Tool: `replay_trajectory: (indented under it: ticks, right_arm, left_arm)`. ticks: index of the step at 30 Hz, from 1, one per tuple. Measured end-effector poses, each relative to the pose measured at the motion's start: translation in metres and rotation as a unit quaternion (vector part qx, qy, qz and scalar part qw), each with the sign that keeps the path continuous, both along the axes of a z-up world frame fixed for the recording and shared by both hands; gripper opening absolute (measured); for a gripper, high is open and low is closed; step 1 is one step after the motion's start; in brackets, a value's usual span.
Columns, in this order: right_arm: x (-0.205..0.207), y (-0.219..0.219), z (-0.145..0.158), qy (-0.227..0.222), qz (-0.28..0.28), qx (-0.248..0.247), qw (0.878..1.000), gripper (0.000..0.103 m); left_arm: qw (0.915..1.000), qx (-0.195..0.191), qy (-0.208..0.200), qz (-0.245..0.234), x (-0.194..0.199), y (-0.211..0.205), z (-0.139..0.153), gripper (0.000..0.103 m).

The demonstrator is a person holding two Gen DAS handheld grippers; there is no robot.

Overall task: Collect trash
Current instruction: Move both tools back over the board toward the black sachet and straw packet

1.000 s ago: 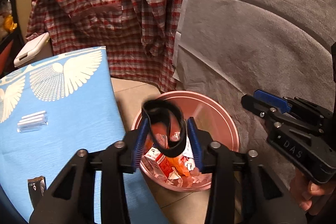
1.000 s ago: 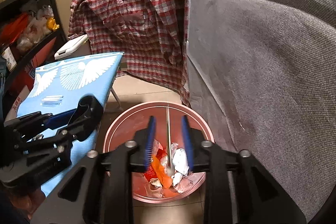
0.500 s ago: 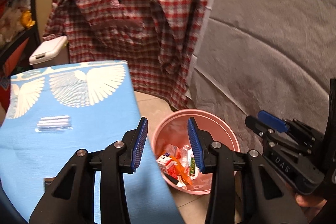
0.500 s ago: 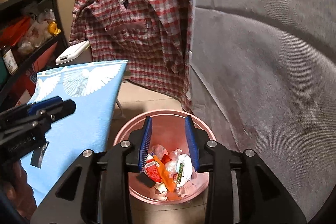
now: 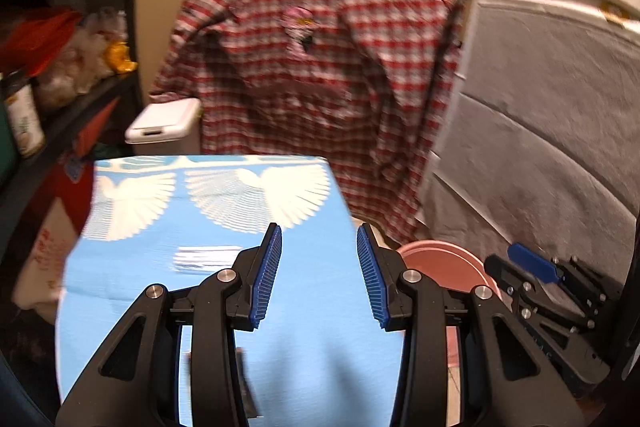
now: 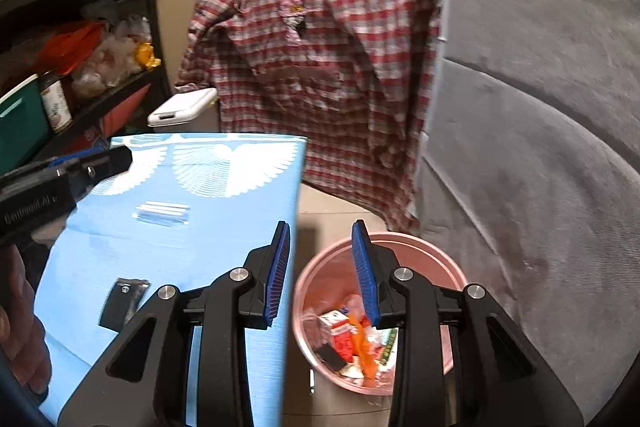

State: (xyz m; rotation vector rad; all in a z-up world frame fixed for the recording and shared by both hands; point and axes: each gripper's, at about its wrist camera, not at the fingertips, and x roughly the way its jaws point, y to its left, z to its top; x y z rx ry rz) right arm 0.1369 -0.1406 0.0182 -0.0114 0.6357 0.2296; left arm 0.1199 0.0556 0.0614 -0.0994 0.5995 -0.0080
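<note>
Since the black band dropped into the pink bin (image 6: 436,259), both my left gripper (image 5: 319,275) and right gripper (image 6: 321,273) gape empty; remaining clear wrapper (image 6: 162,213) and dark foil packet (image 6: 122,301) on blue cloth (image 6: 224,235) look light, crinkly—pinch an edge.

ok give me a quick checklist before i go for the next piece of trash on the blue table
1. Left hand-held gripper open and empty: ok.
2. Right hand-held gripper open and empty: ok.
3. Trash remaining on the blue table: ok, a clear wrapper and a dark wrapper lie there.
4. Left hand-held gripper over the table, near the clear wrapper: ok.
5. Pink bin within sight beside the table, with room left: ok.
6. Exact edges of the dark wrapper for a grasp: cannot tell, the picture is blurred.
</note>
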Motion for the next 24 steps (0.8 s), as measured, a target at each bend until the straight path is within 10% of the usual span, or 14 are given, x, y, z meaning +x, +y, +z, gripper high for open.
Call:
replay_trajectory:
  ticks: [7, 24]
  right_arm:
    - [-0.006, 0.043, -0.012, 0.013, 0.025, 0.029, 0.999, 0.014]
    - [-0.020, 0.156, -0.078, 0.062, 0.114, 0.048, 0.990, 0.029]
  left_arm:
    - [0.9963, 0.010, -0.024, 0.082, -0.013, 0.052, 0.026, 0.039]
    - [0.9876, -0.002, -0.017, 0.156, -0.028, 0.172, 0.018, 0.039]
